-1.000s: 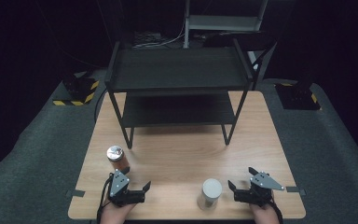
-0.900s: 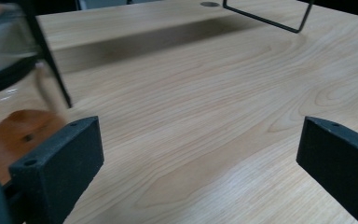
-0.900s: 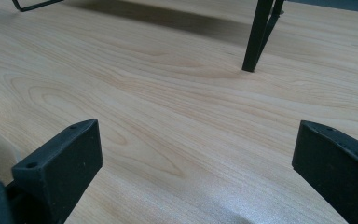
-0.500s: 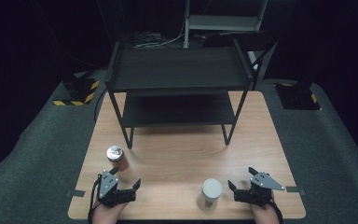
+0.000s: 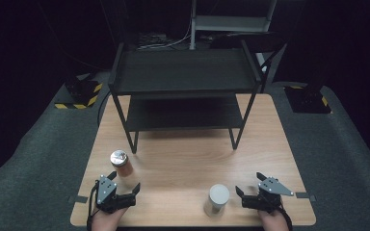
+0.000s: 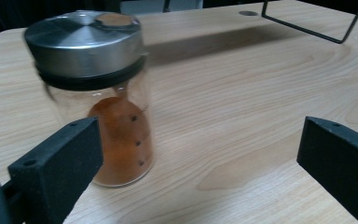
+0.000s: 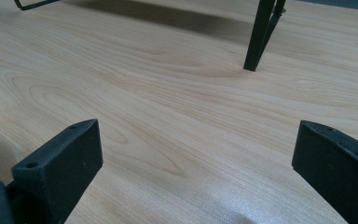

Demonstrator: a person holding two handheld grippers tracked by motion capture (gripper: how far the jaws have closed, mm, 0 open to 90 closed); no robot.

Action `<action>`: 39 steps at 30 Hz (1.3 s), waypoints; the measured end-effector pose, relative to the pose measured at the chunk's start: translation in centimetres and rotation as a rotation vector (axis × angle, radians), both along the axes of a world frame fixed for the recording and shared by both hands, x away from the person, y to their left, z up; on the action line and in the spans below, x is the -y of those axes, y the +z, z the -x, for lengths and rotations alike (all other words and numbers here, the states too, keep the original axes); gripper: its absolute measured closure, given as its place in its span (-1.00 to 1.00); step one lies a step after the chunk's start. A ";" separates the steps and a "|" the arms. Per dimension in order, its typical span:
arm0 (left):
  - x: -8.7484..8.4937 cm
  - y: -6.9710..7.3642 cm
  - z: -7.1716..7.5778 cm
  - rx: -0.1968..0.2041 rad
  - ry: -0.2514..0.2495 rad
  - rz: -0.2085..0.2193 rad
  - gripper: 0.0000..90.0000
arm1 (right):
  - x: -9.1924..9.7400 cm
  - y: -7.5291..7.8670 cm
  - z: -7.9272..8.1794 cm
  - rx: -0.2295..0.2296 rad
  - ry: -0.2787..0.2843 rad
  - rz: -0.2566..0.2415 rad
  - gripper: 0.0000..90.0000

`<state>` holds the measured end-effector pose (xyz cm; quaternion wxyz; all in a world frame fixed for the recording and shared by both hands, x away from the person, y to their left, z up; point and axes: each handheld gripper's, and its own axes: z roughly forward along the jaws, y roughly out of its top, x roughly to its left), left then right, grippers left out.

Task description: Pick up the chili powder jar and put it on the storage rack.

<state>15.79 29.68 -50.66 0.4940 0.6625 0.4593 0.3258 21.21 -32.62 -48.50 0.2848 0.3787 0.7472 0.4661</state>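
You are working at a light wooden table (image 5: 192, 163) in a dark room, with grey carpet (image 5: 43, 159) around it and a black two-tier metal shelf rack (image 5: 185, 89) standing at the table's 12 o'clock end. At about 8 o'clock on the table stands a glass spice jar (image 5: 121, 164) with a brushed metal lid, upright and roughly half full of orange-brown powder. Your left gripper (image 5: 124, 186) sits at the near edge just below that jar, its jaws spread wide and holding nothing. In the left gripper view the jar (image 6: 100, 93) stands just ahead of the left-hand jaw, toward 11 o'clock, not yet between the two; whether that jaw touches the glass you cannot tell. Moving right, a second jar with a pale lid (image 5: 217, 198) stands upright near 6 o'clock. Your right gripper (image 5: 249, 185) rests just to that jar's 3 o'clock side, jaws likewise wide apart and empty, facing bare wood and a rack leg (image 7: 261, 35) at 1 o'clock.
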 end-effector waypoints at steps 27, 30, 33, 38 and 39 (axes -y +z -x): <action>-2.8 1.7 -2.0 0.011 0.032 -0.010 -0.99 | 0.1 -0.1 0.0 -0.002 -0.009 -0.016 -0.98; -2.8 1.9 -2.5 0.011 0.030 -0.019 -0.99 | 0.2 -0.1 0.0 -0.001 -0.008 -0.018 -0.98; -2.9 2.2 -3.0 0.012 0.026 -0.030 -0.99 | 0.2 -0.1 0.0 -0.002 -0.006 -0.021 -0.98; -3.0 2.2 -3.8 0.008 0.023 -0.008 -0.99 | 0.3 -0.1 0.0 -0.003 -0.005 -0.022 -0.98; -3.0 2.2 -3.8 0.008 0.023 -0.008 -0.99 | 0.3 -0.1 0.0 -0.003 -0.005 -0.022 -0.98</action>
